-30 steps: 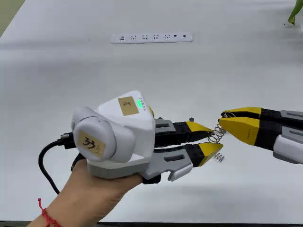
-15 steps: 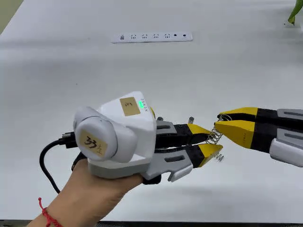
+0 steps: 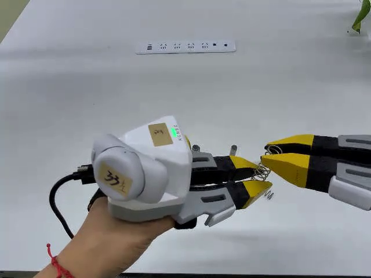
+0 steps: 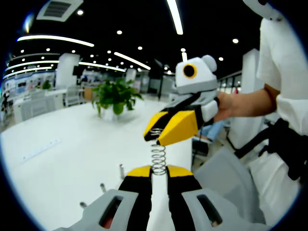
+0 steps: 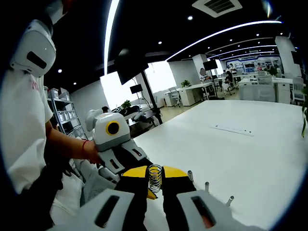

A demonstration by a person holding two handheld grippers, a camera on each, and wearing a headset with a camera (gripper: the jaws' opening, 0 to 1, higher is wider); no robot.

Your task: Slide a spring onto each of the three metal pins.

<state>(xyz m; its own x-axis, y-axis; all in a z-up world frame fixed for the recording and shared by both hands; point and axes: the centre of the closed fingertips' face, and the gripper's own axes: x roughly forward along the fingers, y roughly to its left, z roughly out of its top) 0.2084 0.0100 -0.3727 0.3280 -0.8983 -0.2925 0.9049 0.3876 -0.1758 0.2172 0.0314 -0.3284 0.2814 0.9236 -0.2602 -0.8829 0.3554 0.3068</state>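
Note:
A small steel spring [image 3: 262,169] spans the gap between my two grippers above the white table [image 3: 116,98]. My left gripper [image 3: 258,176] is shut on its near end, and the coil [image 4: 158,159] rises from between its yellow tips. My right gripper [image 3: 265,153] is shut on the other end; in the right gripper view the coil [image 5: 154,177] shows end-on between its jaws. Two metal pins [image 3: 196,147] [image 3: 233,149] stand upright just behind the left jaws. Three pins [image 5: 207,186] stand in a row in the right gripper view. A second spring [image 3: 268,195] lies on the table under the tips.
A white power strip [image 3: 185,46] lies far back on the table. A black cable [image 3: 58,197] trails from the left gripper's rear. A green leaf [image 3: 360,14] pokes in at the far right corner.
The right gripper has come a little left and down toward the left gripper's tips, and the spring between them is now shorter. The left gripper sank slightly.

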